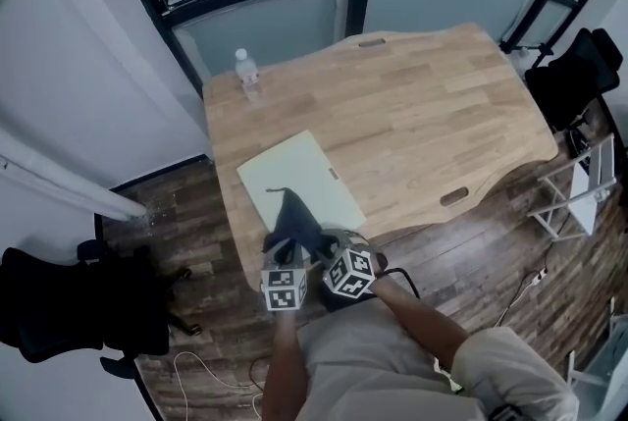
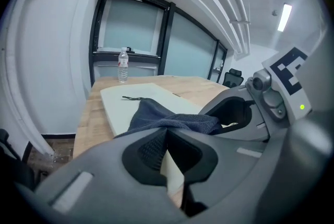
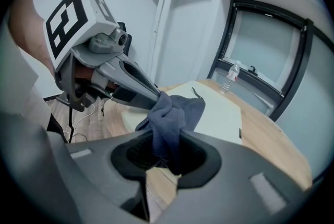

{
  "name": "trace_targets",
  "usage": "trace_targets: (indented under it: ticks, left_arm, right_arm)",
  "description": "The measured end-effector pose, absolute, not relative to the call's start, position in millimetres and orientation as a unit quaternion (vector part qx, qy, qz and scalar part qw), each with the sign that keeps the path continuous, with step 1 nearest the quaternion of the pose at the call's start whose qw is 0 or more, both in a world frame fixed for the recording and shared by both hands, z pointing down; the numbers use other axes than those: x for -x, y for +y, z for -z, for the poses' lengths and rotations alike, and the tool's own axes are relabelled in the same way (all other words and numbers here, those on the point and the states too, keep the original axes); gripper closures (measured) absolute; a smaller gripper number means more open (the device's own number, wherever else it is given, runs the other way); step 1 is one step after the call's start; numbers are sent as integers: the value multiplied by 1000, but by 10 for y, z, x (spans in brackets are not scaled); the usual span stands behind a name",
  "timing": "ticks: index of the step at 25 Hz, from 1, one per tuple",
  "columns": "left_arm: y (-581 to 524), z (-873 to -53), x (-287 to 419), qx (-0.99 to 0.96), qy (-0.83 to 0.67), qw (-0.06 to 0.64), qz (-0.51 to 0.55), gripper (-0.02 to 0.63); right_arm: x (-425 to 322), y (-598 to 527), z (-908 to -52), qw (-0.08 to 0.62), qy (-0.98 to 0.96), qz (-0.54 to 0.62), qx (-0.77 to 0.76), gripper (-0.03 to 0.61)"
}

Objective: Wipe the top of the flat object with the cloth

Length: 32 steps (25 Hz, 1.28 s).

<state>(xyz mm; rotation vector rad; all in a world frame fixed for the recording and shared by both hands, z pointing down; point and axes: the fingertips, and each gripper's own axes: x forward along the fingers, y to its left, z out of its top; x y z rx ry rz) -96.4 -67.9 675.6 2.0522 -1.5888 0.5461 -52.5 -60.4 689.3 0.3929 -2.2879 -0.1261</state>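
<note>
Both left gripper [image 2: 166, 133] and right gripper [image 3: 166, 151] are clamped on cloth [image 1: 292, 217] at flat object's [image 1: 294, 164] near edge. Bunched and apparently lifted, so the top may be left unwiped.

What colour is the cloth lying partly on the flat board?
The cloth is dark blue-grey, clearest in the right gripper view.

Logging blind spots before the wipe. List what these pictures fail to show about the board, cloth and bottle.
1. Head view: the near edge of the flat board, covered by the cloth and by the left gripper and right gripper clamped on it.
2. All views: the board surface under the cloth, so any dirt there.
3. All views: print on the bottle, too small.
4. Head view: a small dark mark at the board's right edge, too small to identify.
</note>
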Motion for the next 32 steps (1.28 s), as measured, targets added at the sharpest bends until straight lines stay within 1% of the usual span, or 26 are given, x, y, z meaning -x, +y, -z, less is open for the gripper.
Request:
trace_targets:
  ticks: [10, 18, 29, 32]
  left_arm:
    - [-1046, -6772, 516, -787, -529, 232, -215, 606]
    - [-1140, -6778, 315, -802, -509, 221, -221, 606]
    - [-901, -6806, 526, -787, -530, 226, -221, 606]
    - [-748, -6830, 610, -774, -546, 237, -216, 606]
  right_arm:
    - [105, -873, -6935, 398, -893, 14, -209, 476]
    - [-231, -1085, -6954, 399, -878, -12, -265, 476]
    - [-780, -1373, -6966, 400, -839, -53, -365, 476]
    - [-920, -1368, -6992, 406, -829, -59, -381, 476]
